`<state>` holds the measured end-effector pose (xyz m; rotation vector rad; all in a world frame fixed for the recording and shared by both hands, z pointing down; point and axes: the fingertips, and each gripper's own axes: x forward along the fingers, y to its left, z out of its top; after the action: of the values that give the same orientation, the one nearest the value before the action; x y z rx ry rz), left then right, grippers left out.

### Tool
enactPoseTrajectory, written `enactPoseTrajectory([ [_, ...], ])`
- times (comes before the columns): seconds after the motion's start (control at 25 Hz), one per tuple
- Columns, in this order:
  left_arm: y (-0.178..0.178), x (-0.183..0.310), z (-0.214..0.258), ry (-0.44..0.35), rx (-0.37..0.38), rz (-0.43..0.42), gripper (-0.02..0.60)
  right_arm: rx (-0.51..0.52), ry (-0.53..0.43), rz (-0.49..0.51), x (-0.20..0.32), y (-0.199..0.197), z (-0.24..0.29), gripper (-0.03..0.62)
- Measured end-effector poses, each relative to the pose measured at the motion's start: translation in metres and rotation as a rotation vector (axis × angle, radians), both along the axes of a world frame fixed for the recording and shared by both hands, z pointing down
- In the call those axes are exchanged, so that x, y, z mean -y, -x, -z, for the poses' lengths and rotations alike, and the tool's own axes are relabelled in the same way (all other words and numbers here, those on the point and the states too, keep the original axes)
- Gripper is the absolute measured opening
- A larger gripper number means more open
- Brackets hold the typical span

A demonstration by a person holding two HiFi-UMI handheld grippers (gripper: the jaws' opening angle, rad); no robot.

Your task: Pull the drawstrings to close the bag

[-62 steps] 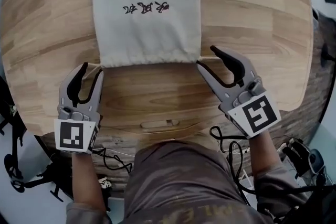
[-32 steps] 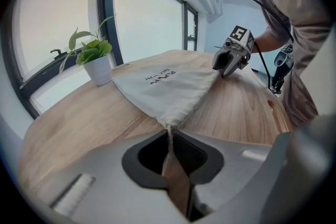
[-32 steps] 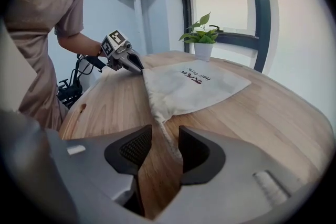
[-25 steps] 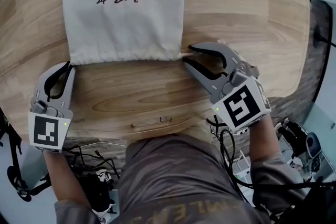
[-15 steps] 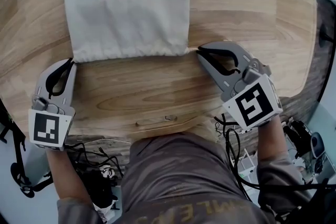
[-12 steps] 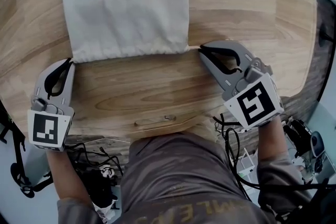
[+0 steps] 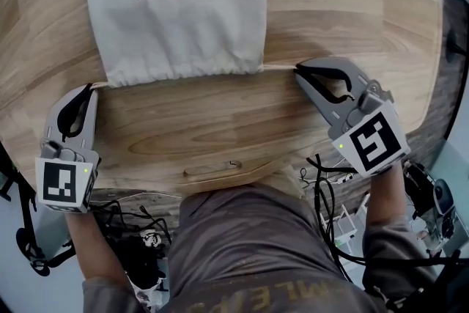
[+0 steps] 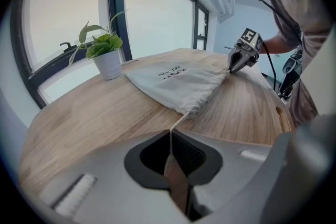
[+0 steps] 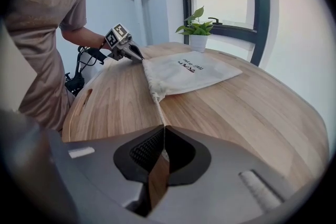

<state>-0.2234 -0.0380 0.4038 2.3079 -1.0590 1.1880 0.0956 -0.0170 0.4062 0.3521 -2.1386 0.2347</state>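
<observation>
From the head view, the bag [image 7: 179, 11] lay flat on the round wooden table [image 7: 352, 4], its "Hair Dryer" print facing up and its puckered mouth hem turned toward the person. The left gripper [image 7: 91, 89] sat just off the bag's left mouth corner. The right gripper [image 7: 299, 70] sat a little further off the bag's right mouth corner, and both pointed their tips at the bag. That view showed both pairs of jaws drawn together, but the cords were only faint pale lines. It alone showed a tangle of cables [image 7: 322, 183] past the table edge on the bag's mouth side.

The left gripper view made the grip plain. Its jaws were pressed together on the left drawstring [image 8: 177, 123], which ran taut from their tips to the bunched corner of the bag. It also showed a potted plant [image 8: 106, 57] standing well apart from the bag's closed end, beside a window [image 8: 63, 18]; the head view caught only a leaf of it.

The right gripper view likewise showed its jaws clamped on the right drawstring [image 9: 159, 107], a thin line stretched to the bag's near corner, where the cloth was gathered into folds. Across the bag from it, that view showed the person's forearm [image 9: 86, 38] behind the other gripper
</observation>
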Motion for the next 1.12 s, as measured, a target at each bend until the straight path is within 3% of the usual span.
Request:
enactPoseTrajectory([
  [0.16,0.003,-0.002,-0.001,-0.011,-0.047,0.003,0.011,-0.008,0.011,0.006,-0.003,-0.010,-0.002,0.035],
  [0.32,0.004,0.000,0.000,-0.023,-0.047,0.007,0.011,0.009,0.009,-0.024,-0.002,-0.012,-0.002,0.035],
  [0.44,-0.003,-0.003,0.002,-0.026,-0.098,0.028,0.016,0.027,0.005,-0.054,-0.002,-0.012,0.000,0.038],
  [0.56,-0.007,-0.014,0.002,0.007,-0.133,0.032,0.136,0.042,0.019,-0.088,-0.005,-0.012,-0.001,0.044],
  [0.64,-0.009,-0.020,0.005,0.000,-0.133,0.010,0.178,0.050,0.045,-0.092,-0.009,-0.010,0.000,0.067],
  [0.72,-0.012,-0.018,0.013,-0.025,-0.127,-0.005,0.189,0.070,0.052,-0.091,-0.009,-0.005,0.006,0.147],
  [0.96,-0.035,0.000,0.036,-0.093,-0.114,-0.110,0.187,0.079,-0.025,-0.038,-0.002,0.019,0.031,0.150],
  [1.12,-0.049,0.006,0.032,-0.080,-0.123,-0.167,0.187,0.098,-0.049,-0.013,0.002,0.031,0.027,0.146],
])
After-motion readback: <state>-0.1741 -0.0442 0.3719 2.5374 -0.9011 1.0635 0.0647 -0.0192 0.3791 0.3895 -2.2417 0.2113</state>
